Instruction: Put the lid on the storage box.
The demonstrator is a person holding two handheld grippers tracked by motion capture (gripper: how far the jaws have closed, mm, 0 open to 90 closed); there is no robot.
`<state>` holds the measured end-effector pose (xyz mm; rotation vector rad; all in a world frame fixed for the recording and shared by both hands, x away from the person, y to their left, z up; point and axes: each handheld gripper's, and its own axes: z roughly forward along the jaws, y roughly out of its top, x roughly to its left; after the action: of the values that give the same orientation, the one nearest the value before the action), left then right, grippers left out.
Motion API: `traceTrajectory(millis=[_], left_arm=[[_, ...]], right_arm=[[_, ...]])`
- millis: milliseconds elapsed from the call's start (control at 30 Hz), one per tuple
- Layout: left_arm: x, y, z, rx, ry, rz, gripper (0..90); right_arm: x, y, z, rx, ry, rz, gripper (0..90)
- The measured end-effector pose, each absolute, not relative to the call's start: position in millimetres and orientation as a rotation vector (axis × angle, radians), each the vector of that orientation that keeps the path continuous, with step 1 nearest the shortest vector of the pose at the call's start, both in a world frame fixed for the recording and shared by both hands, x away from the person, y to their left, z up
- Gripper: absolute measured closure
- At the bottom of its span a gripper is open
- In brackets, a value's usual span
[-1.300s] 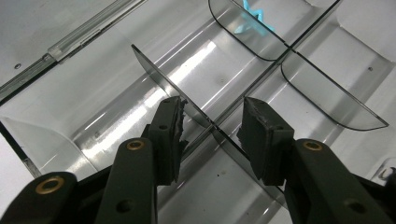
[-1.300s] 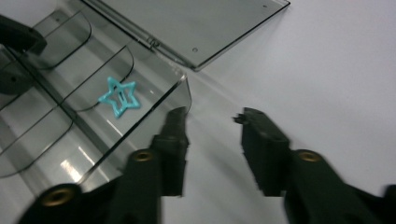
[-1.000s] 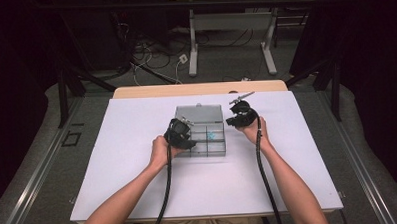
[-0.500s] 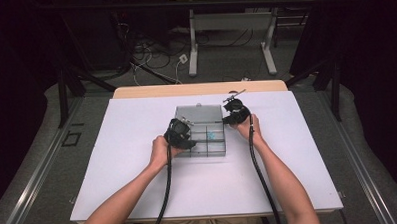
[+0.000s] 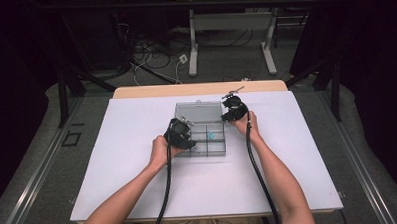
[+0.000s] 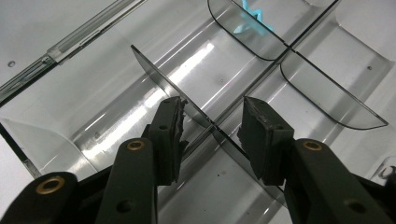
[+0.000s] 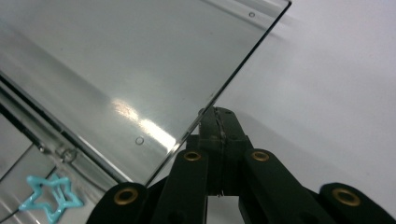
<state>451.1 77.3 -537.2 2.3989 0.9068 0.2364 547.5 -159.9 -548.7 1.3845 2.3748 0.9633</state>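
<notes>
While the left tongs stand spread astride a divider, the right tongs press together beside the lid

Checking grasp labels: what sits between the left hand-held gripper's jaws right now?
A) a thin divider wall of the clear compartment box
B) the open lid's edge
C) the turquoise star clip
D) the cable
A: in the left gripper view the left hand-held gripper straddles a thin divider wall of the clear compartment box, with the turquoise star clip lying in a farther compartment.

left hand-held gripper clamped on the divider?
No, the left hand-held gripper straddles the divider with gaps beside both pads.
</notes>
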Motion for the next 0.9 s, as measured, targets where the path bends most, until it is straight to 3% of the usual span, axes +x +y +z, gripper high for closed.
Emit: traceTrajectory(millis=[900], left_arm=[[451.0,77.3,-537.2,2.397,0.907,0.236,59.1]], right_arm=[[547.9,-161.6,-510.3,1.306,2.305,1.004,90.0]])
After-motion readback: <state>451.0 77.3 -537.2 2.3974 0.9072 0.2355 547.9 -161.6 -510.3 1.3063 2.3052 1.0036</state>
